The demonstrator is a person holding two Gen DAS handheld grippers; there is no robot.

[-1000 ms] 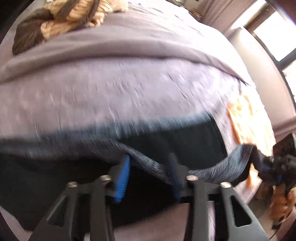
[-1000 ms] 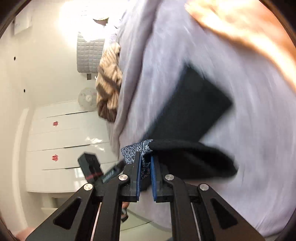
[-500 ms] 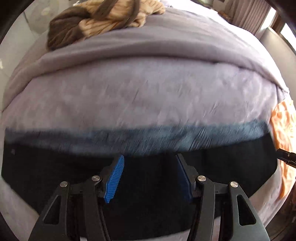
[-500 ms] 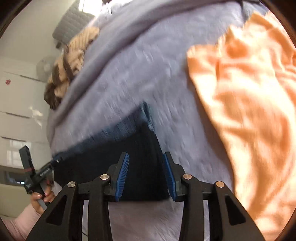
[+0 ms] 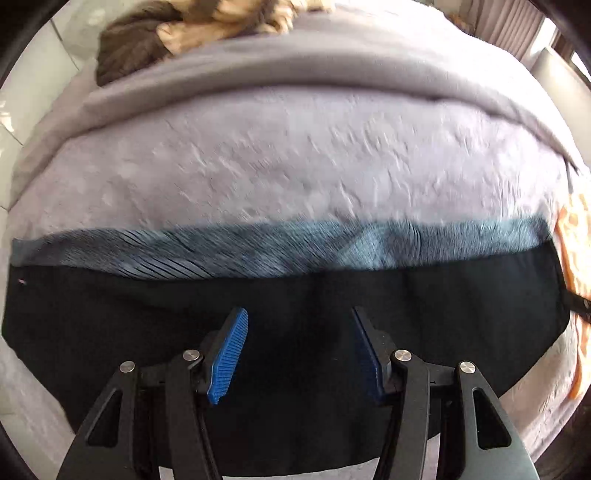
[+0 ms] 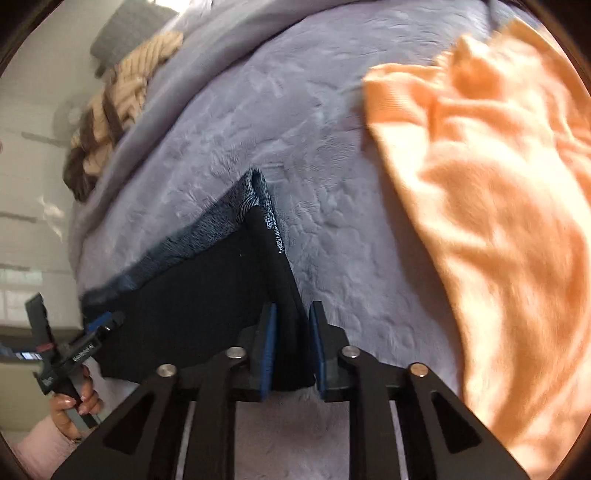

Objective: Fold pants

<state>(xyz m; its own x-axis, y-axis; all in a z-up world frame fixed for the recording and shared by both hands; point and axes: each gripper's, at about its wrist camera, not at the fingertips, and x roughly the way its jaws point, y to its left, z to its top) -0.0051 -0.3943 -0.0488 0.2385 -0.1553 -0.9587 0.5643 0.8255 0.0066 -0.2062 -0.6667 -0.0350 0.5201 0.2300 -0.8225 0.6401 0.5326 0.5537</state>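
Black pants point(image 5: 295, 295) lie folded flat across the lilac bedspread point(image 5: 295, 166), a blue-grey patterned inner strip point(image 5: 258, 251) showing along their far edge. My left gripper point(image 5: 298, 317) hovers over the black cloth, open, with nothing pinched. In the right wrist view the pants point(image 6: 192, 295) run off to the left. My right gripper point(image 6: 292, 306) straddles their near right corner; its jaws are closing, the cloth edge lies between the pads, and I see no grip. The left gripper point(image 6: 107, 321) also appears at the pants' far end, held by a hand point(image 6: 74, 402).
An orange garment point(image 6: 498, 184) lies crumpled on the bed right of the pants, its edge visible in the left wrist view point(image 5: 576, 236). A brown and tan striped garment point(image 5: 184, 29) sits at the far side of the bed. Pale cabinets stand beyond the bed's left edge.
A second ago both grippers held the pants' edge lifted. The cloth has since been laid flat and let go, and both grippers tipped downward over it.
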